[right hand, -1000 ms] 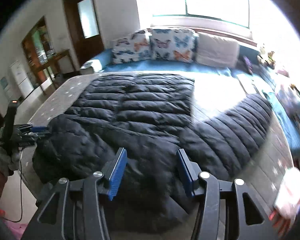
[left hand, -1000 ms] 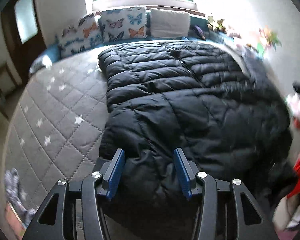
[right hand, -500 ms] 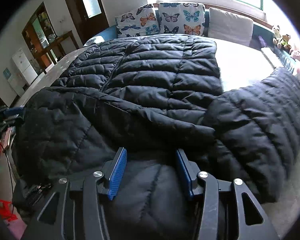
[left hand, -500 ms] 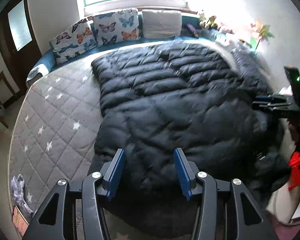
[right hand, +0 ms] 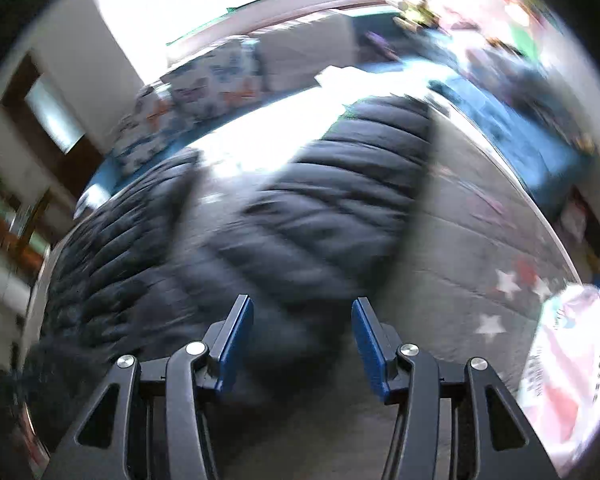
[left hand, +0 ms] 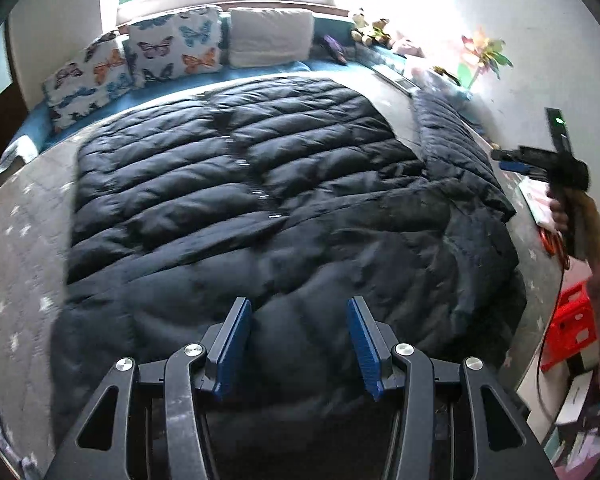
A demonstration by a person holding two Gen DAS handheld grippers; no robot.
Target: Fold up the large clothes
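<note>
A large black puffer jacket [left hand: 260, 200] lies spread flat on the grey star-quilted bed cover [left hand: 16, 260], zip up the middle, one sleeve [left hand: 452, 140] stretched along the right side. My left gripper [left hand: 298, 304] hovers over the jacket's near hem, open, nothing between its blue pads. My right gripper [left hand: 512, 160] shows at the far right in the left wrist view, held by a hand beside the sleeve. The right wrist view is motion-blurred: my right gripper [right hand: 302, 304] points down at the sleeve [right hand: 340, 200], jaws opening, nothing pinched between them.
Butterfly pillows [left hand: 172, 48] and a white cushion [left hand: 270, 36] line the far edge under the window. Soft toys and a paper flower sit at the back right. A red crate [left hand: 572, 324] stands on the floor right of the bed. A pink-and-white bag [right hand: 568, 360] lies near the right gripper.
The left gripper has slid sideways along the near hem, so the jacket now sits centred. The right gripper has swung right and rolled, from over the jacket's body to over the sleeve.
</note>
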